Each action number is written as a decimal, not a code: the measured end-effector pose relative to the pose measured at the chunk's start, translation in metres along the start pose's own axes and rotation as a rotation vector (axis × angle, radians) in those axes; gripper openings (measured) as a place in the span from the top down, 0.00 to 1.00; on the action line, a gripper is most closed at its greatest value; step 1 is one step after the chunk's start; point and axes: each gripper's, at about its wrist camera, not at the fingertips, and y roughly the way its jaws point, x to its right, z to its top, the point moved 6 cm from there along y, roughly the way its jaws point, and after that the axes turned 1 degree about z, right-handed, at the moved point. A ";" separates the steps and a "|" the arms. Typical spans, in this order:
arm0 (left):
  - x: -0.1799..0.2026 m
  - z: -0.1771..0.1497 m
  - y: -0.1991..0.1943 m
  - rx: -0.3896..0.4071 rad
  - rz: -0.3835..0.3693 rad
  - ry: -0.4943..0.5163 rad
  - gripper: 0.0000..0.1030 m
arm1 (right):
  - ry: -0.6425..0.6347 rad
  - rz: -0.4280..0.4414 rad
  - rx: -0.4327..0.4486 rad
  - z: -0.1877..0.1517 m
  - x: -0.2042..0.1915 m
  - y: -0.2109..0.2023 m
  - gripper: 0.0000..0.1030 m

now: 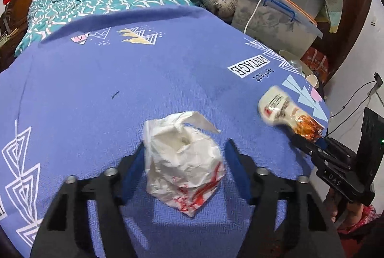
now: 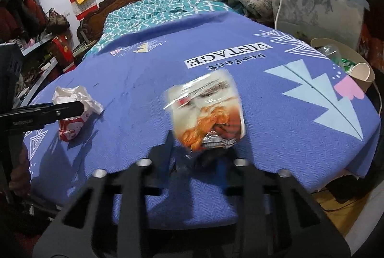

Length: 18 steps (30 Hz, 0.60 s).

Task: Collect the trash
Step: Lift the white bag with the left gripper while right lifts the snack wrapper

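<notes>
Round table (image 1: 96,94) with a purple cloth (image 1: 168,70) over it, the word "VINTAGE" printed on the cloth.

White bag (image 1: 182,162), crumpled, with red print, lying on the cloth at the near side of the table. Sitting right between the two fingers of the left tool (image 1: 186,145). Left tool spread, not squeezing: one blue pad (image 1: 133,169) just touching the side of the bag, the other pad with a thin gap next to the bag. From the right wrist camera, the same white bag (image 2: 76,99) far over on the left, with one black finger of the left tool across the front of it.

Snack wrapper (image 2: 206,109), shiny, white and orange, pinched at its orange end by the right tool (image 2: 199,154). Right tool pressed together on that end. Rest of the wrapper sticking out past the fingers toward the middle of the table, blurry. Hard to tell whether touching the cloth or up in the air. From the left wrist camera, the snack wrapper (image 1: 280,106) near the right edge of the table, well apart from the white bag, with the right tool (image 1: 312,146) clamped on it and a hand (image 1: 334,205) holding that tool.

Past the right edge of the table, a tan bin (image 2: 316,41) with a paper cup (image 2: 362,75) and a clear bottle inside. Behind the table, a bed (image 1: 96,1) with a teal cover, and clear boxes (image 1: 276,22) stacked beside it.
</notes>
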 end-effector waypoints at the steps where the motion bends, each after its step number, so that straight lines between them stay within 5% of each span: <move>1: 0.000 0.000 -0.001 0.004 0.000 0.001 0.48 | 0.003 -0.001 0.006 0.000 0.000 -0.002 0.73; 18: 0.065 0.033 0.009 0.033 -0.088 0.146 0.54 | 0.062 -0.053 0.080 0.011 0.030 -0.012 0.76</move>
